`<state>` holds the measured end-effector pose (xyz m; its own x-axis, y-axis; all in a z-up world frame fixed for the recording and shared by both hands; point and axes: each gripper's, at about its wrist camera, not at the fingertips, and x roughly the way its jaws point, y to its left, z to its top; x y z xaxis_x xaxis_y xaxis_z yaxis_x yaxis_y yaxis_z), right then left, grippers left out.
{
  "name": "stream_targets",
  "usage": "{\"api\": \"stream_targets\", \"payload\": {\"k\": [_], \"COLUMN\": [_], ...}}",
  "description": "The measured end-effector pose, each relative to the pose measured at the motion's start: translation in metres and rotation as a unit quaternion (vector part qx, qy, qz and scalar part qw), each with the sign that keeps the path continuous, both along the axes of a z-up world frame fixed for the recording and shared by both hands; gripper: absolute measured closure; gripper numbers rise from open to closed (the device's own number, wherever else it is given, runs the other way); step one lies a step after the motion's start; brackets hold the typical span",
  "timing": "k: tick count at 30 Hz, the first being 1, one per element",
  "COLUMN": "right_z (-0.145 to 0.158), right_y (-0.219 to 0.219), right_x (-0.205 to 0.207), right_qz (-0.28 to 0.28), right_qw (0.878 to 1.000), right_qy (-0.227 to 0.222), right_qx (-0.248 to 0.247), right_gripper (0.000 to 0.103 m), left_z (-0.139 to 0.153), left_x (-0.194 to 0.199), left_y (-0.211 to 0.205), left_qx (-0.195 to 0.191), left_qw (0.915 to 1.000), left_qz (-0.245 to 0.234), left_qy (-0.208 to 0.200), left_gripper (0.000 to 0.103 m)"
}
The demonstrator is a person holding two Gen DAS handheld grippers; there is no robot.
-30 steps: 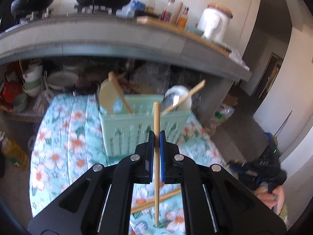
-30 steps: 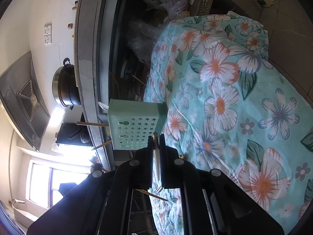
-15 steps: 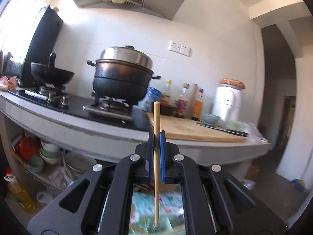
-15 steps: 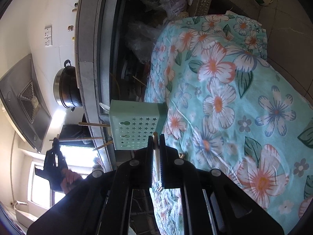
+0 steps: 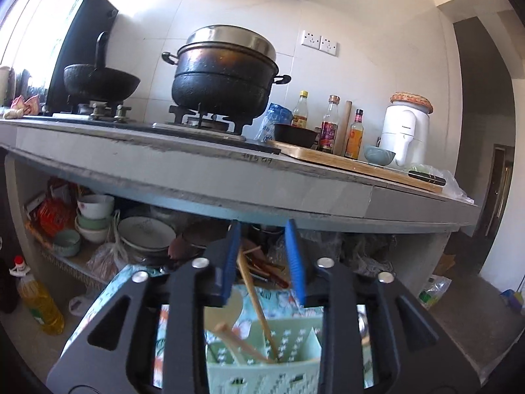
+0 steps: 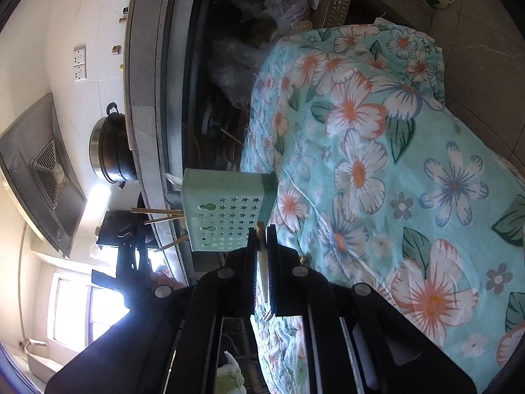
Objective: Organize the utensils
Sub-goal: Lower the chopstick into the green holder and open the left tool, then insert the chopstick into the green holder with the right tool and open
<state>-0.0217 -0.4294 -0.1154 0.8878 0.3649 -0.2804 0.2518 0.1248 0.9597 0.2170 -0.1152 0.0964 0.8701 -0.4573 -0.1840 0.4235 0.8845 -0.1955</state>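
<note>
My left gripper (image 5: pixel 262 262) is open above the pale green utensil holder (image 5: pixel 262 361). A wooden chopstick (image 5: pixel 256 305) leans in the holder between my blue pads, touching neither. More wooden sticks and a wooden spoon stand in it. In the right wrist view the same holder (image 6: pixel 226 210) stands on the floral cloth (image 6: pixel 377 180), with chopsticks (image 6: pixel 157 211) sticking out of its top. My right gripper (image 6: pixel 261 246) is shut on a utensil with a wooden end (image 6: pixel 262 262), just beside the holder. The left gripper also shows in the right wrist view (image 6: pixel 131 256).
A grey counter (image 5: pixel 229 170) overhangs the table, carrying a black pot (image 5: pixel 226 75), a wok (image 5: pixel 98 82), bottles (image 5: pixel 328 124) and a cutting board. Bowls and plates (image 5: pixel 144 233) crowd the shelf below. An oil bottle (image 5: pixel 39 305) stands on the floor at left.
My left gripper tilted up, moved over the holder and opened, letting the chopstick drop into the holder. My right gripper stayed shut and nearly still.
</note>
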Motion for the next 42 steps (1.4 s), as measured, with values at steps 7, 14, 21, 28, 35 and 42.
{"api": "stream_targets", "payload": {"k": [7, 14, 21, 28, 35, 42], "right_z": [0.019, 0.085, 0.185, 0.249, 0.276, 0.265], "right_y": [-0.004, -0.016, -0.009, 0.010, 0.038, 0.082], "right_x": [-0.005, -0.012, 0.009, 0.043, 0.084, 0.121], "right_qz": [-0.010, -0.025, -0.013, -0.005, -0.002, 0.002], "right_qw": [1.000, 0.994, 0.973, 0.949, 0.920, 0.884], "right_qy": [-0.017, -0.069, -0.138, -0.168, -0.133, -0.094], "right_qx": [-0.021, -0.079, -0.186, -0.268, -0.369, -0.458], "right_gripper": [0.097, 0.097, 0.097, 0.097, 0.097, 0.097], "left_z": [0.005, -0.024, -0.063, -0.064, -0.065, -0.067], "left_x": [-0.044, -0.088, -0.117, -0.128, -0.127, -0.127], "left_y": [0.027, 0.057, 0.078, 0.098, 0.108, 0.111], "left_qx": [0.024, 0.058, 0.099, 0.097, 0.093, 0.095], "left_qw": [0.9997, 0.9966, 0.9916, 0.9919, 0.9915, 0.9909], "left_qz": [-0.007, -0.032, -0.020, -0.005, 0.015, 0.021], "left_qy": [0.003, 0.048, 0.081, 0.083, 0.090, 0.094], "left_gripper": [0.042, 0.029, 0.029, 0.029, 0.028, 0.028]}}
